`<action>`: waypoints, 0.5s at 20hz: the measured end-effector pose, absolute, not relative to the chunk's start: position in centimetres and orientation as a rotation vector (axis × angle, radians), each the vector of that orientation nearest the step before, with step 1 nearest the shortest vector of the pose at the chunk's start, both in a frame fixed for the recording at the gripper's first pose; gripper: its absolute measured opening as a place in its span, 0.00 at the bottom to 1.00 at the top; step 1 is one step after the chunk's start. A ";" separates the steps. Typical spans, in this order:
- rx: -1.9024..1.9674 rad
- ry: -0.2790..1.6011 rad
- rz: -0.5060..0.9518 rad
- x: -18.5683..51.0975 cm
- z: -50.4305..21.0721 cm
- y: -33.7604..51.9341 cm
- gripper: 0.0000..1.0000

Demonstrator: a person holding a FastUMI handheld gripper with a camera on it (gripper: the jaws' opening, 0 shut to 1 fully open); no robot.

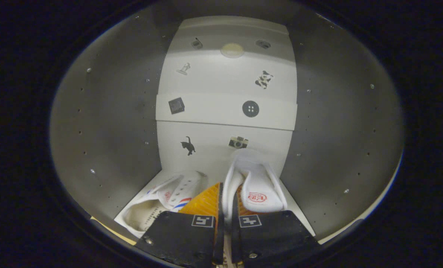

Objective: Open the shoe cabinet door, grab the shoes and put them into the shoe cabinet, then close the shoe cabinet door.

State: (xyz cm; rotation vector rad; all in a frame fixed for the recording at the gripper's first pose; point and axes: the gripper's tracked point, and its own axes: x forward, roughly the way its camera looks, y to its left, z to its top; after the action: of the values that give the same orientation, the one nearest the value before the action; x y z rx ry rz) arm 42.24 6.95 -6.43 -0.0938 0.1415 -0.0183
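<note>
I am looking into the shoe cabinet (106,123), grey-walled with a white back panel. My gripper (227,203) is shut on the side wall of a white shoe (260,186) with a red logo on its tongue; the shoe points toward the back panel, just above the cabinet floor. A second white shoe (161,204) with red and blue stripes lies on the cabinet floor to the left of my fingers, close beside the held one.
The white back panel (225,111) carries small stickers: a cat, a camera, a button, a cow. Grey side walls (340,130) with rows of peg holes close in on both sides. A round light (232,49) sits up at the back.
</note>
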 end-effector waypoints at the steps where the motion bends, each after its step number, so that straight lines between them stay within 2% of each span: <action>1: -0.091 0.147 -0.013 42.6 -6.7 7.1 0.11; 10: -0.010 0.329 -0.011 45.4 -10.2 7.8 0.11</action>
State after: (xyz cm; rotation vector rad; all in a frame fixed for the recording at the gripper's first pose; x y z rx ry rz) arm 45.40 7.77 -10.20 -0.0100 0.3294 -0.0112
